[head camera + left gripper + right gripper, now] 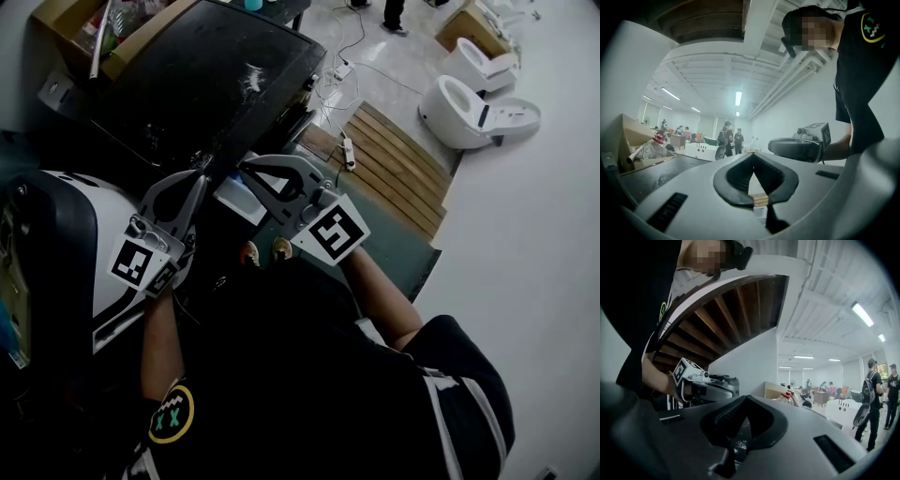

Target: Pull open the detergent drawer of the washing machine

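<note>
Approach step. My left gripper (200, 178) and right gripper (247, 164) pressed together, empty, level beside washing machine (103, 216). Next: locate drawer, spread jaws, pinch front.

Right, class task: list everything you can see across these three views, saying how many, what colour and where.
toilets: two, white, on the floor at the upper right of the head view.
wooden slats: several, brown, laid beside the toilets.
power strip: one, white, at the slats' edge, cables trailing.
cardboard box: one, brown, upper left, holding bottles.
black top: one, glossy, next to the box.
people: several, far down the hall.
left hand-held gripper: one, grey, shut, nothing held.
right hand-held gripper: one, grey, shut, nothing held.
</note>
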A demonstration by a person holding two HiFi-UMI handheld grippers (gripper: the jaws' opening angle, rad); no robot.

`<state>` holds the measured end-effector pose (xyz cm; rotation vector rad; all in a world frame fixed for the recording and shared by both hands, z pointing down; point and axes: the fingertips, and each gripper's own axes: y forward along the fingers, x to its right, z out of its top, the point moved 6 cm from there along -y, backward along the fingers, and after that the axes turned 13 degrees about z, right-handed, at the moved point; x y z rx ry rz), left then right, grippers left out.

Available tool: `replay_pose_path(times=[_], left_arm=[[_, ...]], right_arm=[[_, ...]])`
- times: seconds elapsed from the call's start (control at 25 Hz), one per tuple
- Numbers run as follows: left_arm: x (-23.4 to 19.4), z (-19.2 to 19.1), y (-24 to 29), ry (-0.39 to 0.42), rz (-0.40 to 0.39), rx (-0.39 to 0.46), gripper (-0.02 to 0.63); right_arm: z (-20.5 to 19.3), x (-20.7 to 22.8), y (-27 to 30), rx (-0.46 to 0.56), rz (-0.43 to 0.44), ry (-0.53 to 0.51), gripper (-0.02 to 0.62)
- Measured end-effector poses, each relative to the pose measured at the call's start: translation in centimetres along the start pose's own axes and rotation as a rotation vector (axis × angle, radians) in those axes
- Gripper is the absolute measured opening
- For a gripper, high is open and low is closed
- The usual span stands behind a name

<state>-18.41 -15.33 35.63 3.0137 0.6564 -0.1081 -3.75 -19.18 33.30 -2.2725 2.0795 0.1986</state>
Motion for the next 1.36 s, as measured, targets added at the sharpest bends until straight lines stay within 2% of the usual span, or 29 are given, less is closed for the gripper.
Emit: replay_pose_path(times=[0.16, 0.28, 0.56, 0.76, 1.04, 1.36], left_arm=[[0.2, 0.2, -0.1, -0.015, -0.001, 0.007, 0.018], [0.1, 0.1, -0.4, 0.012, 0.000, 0.002, 0.018], [0.1, 0.3, -0.8, 0.015, -0.008, 0.016, 0.018], [0.4, 0.9, -0.8, -0.004, -0.009, 0.008, 0.018], [-0.6, 0.2, -1.0, 0.030, -0.018, 0.025, 0.018], [-1.1, 0.2, -0.7, 0.014, 0.004, 0.002, 0.018]], right_arm=[[-0.1, -0.1, 0.1, -0.005, -0.008, -0.004, 0.021], [-0.1, -0.1, -0.1, -0.008, -0.015, 0.003, 0.021], [-0.3, 0.0, -0.2, -0.028, -0.028, 0.027, 0.020], [-0.4, -0.2, -0.1, -0.044, -0.034, 0.017, 0.020], [0.0, -0.2, -0.1, -0.044, -0.052, 0.008, 0.020], [0.2, 0.3, 0.1, -0.047, -0.057, -0.009, 0.020]])
